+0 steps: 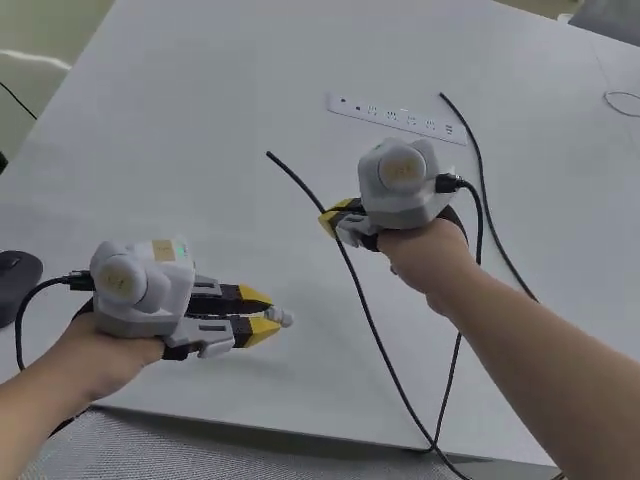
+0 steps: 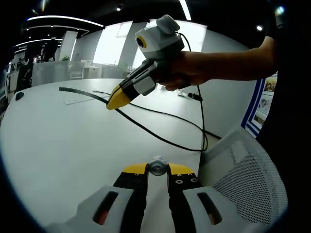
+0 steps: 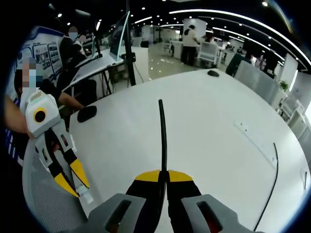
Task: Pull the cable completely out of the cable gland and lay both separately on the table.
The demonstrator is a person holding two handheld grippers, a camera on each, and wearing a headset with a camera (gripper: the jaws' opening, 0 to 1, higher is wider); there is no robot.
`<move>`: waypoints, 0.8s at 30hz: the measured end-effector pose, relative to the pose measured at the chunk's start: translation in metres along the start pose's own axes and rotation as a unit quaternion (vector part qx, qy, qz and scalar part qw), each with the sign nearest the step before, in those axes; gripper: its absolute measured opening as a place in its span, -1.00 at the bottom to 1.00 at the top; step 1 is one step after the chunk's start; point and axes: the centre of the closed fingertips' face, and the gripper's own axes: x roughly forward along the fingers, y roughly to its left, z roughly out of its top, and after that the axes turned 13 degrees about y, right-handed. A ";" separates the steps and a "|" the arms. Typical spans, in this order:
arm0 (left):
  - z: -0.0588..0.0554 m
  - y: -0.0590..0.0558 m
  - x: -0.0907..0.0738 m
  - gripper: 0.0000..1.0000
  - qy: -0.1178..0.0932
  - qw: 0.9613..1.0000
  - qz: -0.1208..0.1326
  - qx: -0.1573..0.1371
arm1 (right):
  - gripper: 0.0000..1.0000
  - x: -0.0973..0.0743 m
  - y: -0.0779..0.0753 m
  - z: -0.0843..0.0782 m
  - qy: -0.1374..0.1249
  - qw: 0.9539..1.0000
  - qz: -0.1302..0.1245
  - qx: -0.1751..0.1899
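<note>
White surface [image 1: 180, 110] bearing a power strip [image 1: 398, 116]; open office beyond with desks [image 3: 104, 60], glossy floor [image 3: 165, 54], ceiling light strips [image 3: 218, 13], bright windows [image 2: 114, 46].

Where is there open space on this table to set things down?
Plenty of bare table lies left of the black cable, between the power strip and the left gripper with the cable gland. Crowded near the right gripper, where cables run to the table's near edge.

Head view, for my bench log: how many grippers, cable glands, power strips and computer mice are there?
Yellow-tipped grey grippers: 2 (left gripper, right gripper)
Small silvery cable gland: 1
Long white power strip: 1
Black computer mouse: 1
Total: 5
</note>
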 end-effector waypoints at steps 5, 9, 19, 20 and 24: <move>-0.009 0.003 0.002 -0.70 0.006 1.000 -0.002 -0.002 | -1.00 0.016 0.014 0.010 0.006 0.999 0.009 -0.033; -0.017 0.004 0.004 -0.70 0.011 1.000 -0.005 -0.004 | -1.00 0.027 0.024 0.018 0.008 0.998 0.016 -0.057; -0.036 0.015 0.008 -0.70 0.019 1.000 -0.007 -0.010 | -1.00 0.061 0.056 0.036 0.017 0.991 0.052 -0.119; -0.038 0.016 0.008 -0.70 0.020 1.000 -0.007 -0.011 | -1.00 0.064 0.060 0.037 0.018 0.991 0.056 -0.123; -0.048 0.021 0.011 -0.70 0.025 1.000 -0.003 -0.019 | -1.00 0.080 0.080 0.036 0.027 0.985 0.075 -0.153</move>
